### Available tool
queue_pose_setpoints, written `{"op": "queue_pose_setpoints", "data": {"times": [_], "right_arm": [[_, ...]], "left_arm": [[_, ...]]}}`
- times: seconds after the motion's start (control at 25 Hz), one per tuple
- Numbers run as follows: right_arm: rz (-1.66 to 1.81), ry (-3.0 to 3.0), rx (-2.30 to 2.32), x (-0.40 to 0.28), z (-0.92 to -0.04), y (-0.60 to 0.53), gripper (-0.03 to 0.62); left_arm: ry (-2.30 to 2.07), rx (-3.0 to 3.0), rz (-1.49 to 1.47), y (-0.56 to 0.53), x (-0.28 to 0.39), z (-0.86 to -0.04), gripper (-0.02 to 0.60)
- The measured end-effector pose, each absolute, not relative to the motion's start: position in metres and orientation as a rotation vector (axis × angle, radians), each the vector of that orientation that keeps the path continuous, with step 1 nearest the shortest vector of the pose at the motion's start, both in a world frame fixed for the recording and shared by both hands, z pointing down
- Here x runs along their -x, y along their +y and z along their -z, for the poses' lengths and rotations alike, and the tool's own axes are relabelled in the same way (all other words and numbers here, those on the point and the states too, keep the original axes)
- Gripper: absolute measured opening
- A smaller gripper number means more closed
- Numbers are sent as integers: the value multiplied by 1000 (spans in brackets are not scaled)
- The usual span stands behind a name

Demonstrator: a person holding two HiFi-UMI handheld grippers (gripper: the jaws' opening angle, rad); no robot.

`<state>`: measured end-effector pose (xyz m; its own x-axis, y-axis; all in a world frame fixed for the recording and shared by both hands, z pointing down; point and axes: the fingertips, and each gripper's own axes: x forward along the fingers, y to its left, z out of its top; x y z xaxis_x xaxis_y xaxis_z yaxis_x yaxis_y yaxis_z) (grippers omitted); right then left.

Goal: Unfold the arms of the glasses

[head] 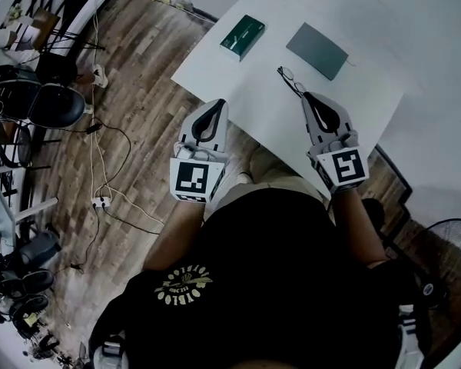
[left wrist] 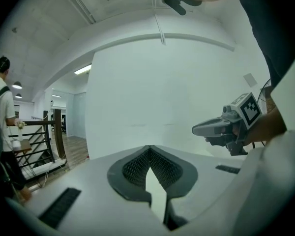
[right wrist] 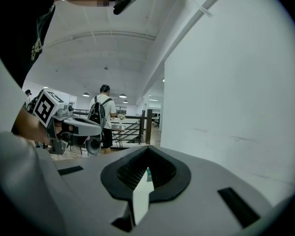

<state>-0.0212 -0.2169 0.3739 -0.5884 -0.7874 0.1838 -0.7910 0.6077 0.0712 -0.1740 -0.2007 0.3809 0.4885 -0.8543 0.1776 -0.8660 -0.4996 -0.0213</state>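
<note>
A pair of thin dark-framed glasses [head: 290, 78] lies on the white table [head: 246, 98], near its front edge. My right gripper [head: 306, 96] is shut and empty, its tip just short of the glasses on their near right side. My left gripper [head: 218, 103] is also shut with nothing in it, hovering at the table's front left edge, well to the left of the glasses. In the left gripper view the jaws meet at the tip [left wrist: 150, 149] and the right gripper [left wrist: 211, 128] shows alongside. The right gripper view shows its own closed tip [right wrist: 147, 150] and the left gripper [right wrist: 83, 127]; the glasses are hidden in both.
A green box [head: 242, 35] and a flat grey case [head: 316, 50] lie farther back on the table. Wood floor with cables and black chairs [head: 54, 102] lies to the left, a fan [head: 449, 244] at lower right. A person with a backpack [right wrist: 102, 113] stands by a railing.
</note>
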Motion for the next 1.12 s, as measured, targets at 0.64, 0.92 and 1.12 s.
{"op": "queue_pose_setpoints", "data": {"times": [0.64, 0.92, 1.12], "right_arm": [[-136, -2533, -1305, -1, -439, -253, 0], [-191, -2465, -1292, -11, -484, -269, 0], [-244, -2454, -1266, -7, -503, -283, 0]], "left_arm": [[-1429, -2629, -317, -242, 143, -430, 6], [-1397, -2600, -343, -250, 134, -461, 6], [-1358, -2572, -355, -261, 125, -480, 6]]}}
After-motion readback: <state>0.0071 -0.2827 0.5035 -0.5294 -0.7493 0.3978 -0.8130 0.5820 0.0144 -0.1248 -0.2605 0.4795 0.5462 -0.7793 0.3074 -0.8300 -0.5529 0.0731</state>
